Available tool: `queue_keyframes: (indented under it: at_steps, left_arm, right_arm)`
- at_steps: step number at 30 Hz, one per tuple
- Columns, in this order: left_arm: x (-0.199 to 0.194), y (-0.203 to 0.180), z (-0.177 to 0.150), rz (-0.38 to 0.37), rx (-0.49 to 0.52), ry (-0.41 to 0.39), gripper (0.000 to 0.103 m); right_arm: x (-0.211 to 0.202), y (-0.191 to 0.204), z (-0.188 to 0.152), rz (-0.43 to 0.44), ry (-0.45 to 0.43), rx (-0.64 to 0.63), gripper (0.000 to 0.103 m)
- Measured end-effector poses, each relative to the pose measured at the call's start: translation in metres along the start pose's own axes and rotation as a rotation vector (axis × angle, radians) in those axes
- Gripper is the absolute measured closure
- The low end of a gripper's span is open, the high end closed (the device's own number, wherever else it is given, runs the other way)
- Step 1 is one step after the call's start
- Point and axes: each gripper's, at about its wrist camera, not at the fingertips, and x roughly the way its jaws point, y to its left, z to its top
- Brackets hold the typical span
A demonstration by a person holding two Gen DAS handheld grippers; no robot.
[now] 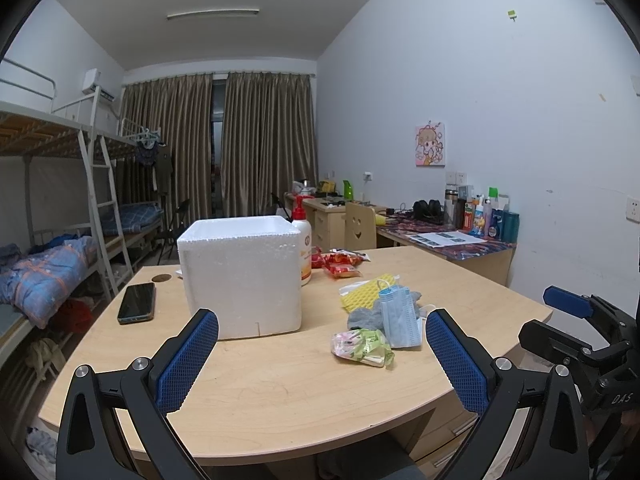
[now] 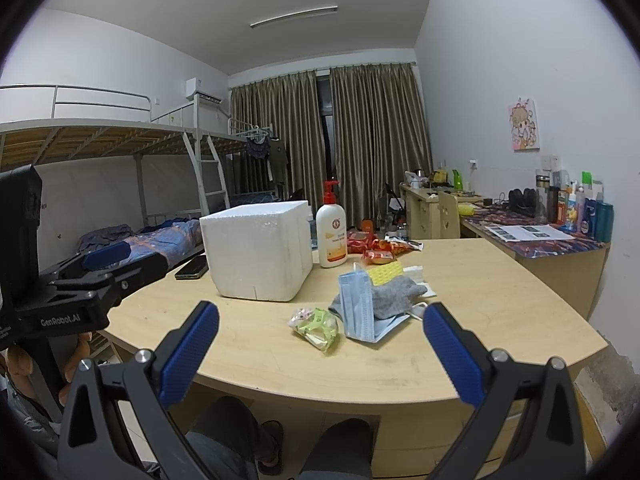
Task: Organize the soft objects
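A white foam box (image 1: 240, 276) (image 2: 258, 254) stands on the wooden table (image 1: 280, 392) (image 2: 500, 312). Right of it lies a pile of soft things: a blue face mask (image 1: 400, 316) (image 2: 356, 308), a grey cloth (image 1: 366, 317) (image 2: 394, 294), a yellow foam net (image 1: 366, 292) (image 2: 386, 272) and a green-pink wrapped packet (image 1: 362, 346) (image 2: 316, 326). My left gripper (image 1: 322, 354) is open and empty above the table's near side. My right gripper (image 2: 320, 352) is open and empty, short of the pile.
A black phone (image 1: 137, 302) (image 2: 193, 267) lies left of the box. A lotion pump bottle (image 1: 303, 240) (image 2: 331, 232) and red snack packs (image 1: 340, 264) (image 2: 376, 250) stand behind. A cluttered desk (image 1: 448, 236) lines the right wall. Bunk beds (image 1: 60, 200) stand left.
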Motion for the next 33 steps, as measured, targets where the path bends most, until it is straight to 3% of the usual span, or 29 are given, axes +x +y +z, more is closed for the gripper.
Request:
queue_keyframes:
  at_steps: [25, 33]
  left_arm:
    - [0.005, 0.000, 0.000, -0.003, 0.006, 0.010, 0.000]
    - [0.032, 0.007, 0.005, 0.000, 0.003, 0.035, 0.000]
  right_arm:
    - [0.011, -0.005, 0.002, -0.003, 0.016, 0.020, 0.000]
    - [0.030, -0.016, 0.009, -0.034, 0.029, 0.028, 0.000]
